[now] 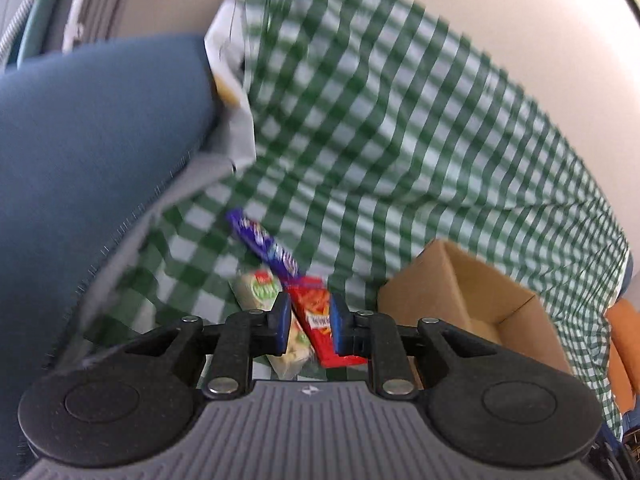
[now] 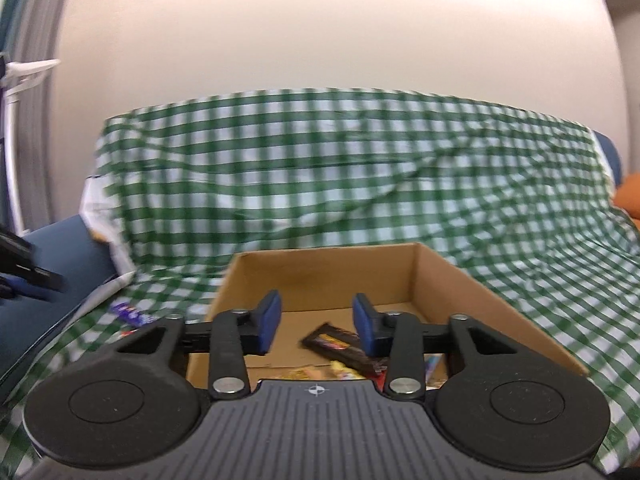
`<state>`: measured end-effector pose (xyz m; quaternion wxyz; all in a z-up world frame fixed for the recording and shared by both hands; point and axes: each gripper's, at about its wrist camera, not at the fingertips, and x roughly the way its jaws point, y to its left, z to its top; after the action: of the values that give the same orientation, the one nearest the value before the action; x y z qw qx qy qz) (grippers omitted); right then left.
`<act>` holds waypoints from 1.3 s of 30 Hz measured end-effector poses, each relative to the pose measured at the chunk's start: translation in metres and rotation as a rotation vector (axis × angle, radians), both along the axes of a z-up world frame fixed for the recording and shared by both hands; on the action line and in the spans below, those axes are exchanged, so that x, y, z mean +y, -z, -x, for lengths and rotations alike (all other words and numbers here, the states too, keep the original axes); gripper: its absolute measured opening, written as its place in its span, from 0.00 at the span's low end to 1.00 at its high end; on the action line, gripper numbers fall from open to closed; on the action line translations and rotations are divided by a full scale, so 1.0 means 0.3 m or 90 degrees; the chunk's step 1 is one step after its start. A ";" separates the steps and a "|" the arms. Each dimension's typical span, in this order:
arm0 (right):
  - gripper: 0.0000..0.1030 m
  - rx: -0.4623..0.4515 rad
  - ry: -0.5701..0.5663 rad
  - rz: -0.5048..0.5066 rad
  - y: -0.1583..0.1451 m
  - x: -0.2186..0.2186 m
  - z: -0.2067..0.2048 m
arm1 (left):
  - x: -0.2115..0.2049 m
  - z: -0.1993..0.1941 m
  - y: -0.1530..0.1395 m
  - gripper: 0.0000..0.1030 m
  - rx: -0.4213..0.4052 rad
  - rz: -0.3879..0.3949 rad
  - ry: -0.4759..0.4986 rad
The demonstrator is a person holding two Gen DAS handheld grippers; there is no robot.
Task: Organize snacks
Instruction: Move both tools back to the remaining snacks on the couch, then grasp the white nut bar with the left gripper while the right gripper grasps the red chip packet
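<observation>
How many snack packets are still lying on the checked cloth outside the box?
3. A purple wrapped bar lies farthest away, a pale green-labelled packet sits nearer, and a red packet lies beside the brown cardboard box. The gripper may hide more.
</observation>
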<state>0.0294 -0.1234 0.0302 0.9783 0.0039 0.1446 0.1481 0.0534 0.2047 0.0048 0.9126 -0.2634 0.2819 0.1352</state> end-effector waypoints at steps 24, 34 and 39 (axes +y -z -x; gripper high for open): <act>0.66 0.190 -0.149 0.071 -0.113 0.437 -0.268 | 0.095 -0.277 0.286 0.42 0.153 0.018 -0.048; 0.81 0.384 -0.178 0.169 0.088 0.811 -0.510 | 0.226 -0.104 0.273 0.39 0.155 0.167 -0.121; 0.83 0.410 -0.148 0.264 0.230 0.910 -0.591 | 0.232 -0.102 0.277 0.41 0.162 0.177 -0.118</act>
<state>0.2066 0.1495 -0.0387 0.8398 -0.1635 0.4701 0.2168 0.0839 0.2743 -0.0784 0.8079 -0.3927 0.3855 0.2109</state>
